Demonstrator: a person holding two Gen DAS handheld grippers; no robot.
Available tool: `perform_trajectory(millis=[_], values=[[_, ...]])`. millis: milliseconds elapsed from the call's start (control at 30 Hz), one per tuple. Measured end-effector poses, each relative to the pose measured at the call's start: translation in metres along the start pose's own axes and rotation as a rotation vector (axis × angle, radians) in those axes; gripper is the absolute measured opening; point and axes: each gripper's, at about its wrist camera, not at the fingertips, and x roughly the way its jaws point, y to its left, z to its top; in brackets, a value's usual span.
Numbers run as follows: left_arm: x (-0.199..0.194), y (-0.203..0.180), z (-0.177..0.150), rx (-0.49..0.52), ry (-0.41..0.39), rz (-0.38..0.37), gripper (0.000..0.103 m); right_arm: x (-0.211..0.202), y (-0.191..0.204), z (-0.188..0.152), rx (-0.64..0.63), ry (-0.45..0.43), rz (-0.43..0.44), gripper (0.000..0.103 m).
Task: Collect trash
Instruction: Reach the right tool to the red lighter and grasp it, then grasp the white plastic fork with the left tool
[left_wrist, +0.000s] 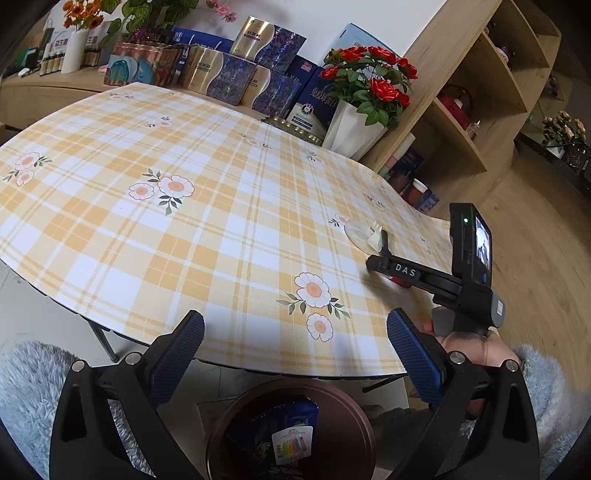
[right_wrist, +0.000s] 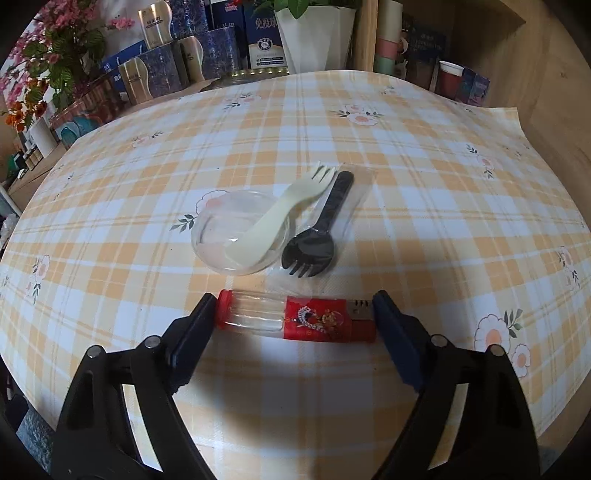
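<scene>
A lighter (right_wrist: 314, 319) with a clear body, red ends and a red patterned label lies flat on the checked tablecloth (right_wrist: 424, 221). My right gripper (right_wrist: 293, 301) spans it lengthwise, one pad against each end. Just beyond it lie a clear round lid (right_wrist: 221, 236), a cream plastic spork (right_wrist: 273, 218) resting across that lid, and a black spork in a clear wrapper (right_wrist: 317, 236). My left gripper (left_wrist: 295, 317) hangs open and empty over the table's near edge. Below it stands a brown round bin (left_wrist: 354, 417). In the left wrist view, the right gripper (left_wrist: 380, 251) is at the right, by the lid (left_wrist: 356, 230).
The bin holds blue packaging (left_wrist: 291, 413) and a small battery pack (left_wrist: 291, 445). Gift boxes (left_wrist: 236, 70), a white pot of red roses (left_wrist: 354, 129) and a wooden shelf unit (left_wrist: 461, 110) line the table's far side. A person's hand in a fluffy sleeve (left_wrist: 539, 373) holds the right gripper.
</scene>
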Motion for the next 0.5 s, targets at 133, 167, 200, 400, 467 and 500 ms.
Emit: perform_trajectory(millis=[133, 167, 200, 400, 467, 500], values=[[0.003, 0.001, 0.001, -0.009, 0.012, -0.009, 0.097, -0.012, -0.013, -0.002, 0.015, -0.011, 0.060, 0.084], [0.006, 0.001, 0.003, -0.011, 0.029, -0.019, 0.097, -0.017, -0.016, -0.002, 0.016, -0.022, 0.068, 0.084], [0.010, 0.000, 0.004, -0.009, 0.051, -0.026, 0.097, -0.022, -0.023, -0.003, 0.017, -0.037, 0.078, 0.084], [0.023, -0.023, 0.019, 0.074, 0.097, -0.065, 0.093, -0.040, -0.061, 0.002, 0.034, -0.071, 0.106, 0.084], [0.035, -0.039, 0.031, 0.130, 0.123, -0.081, 0.085, -0.045, -0.072, 0.004, 0.029, -0.084, 0.097, 0.084], [0.040, -0.046, 0.035, 0.155, 0.129, -0.087, 0.081, -0.047, -0.078, 0.005, 0.029, -0.093, 0.095, 0.084]])
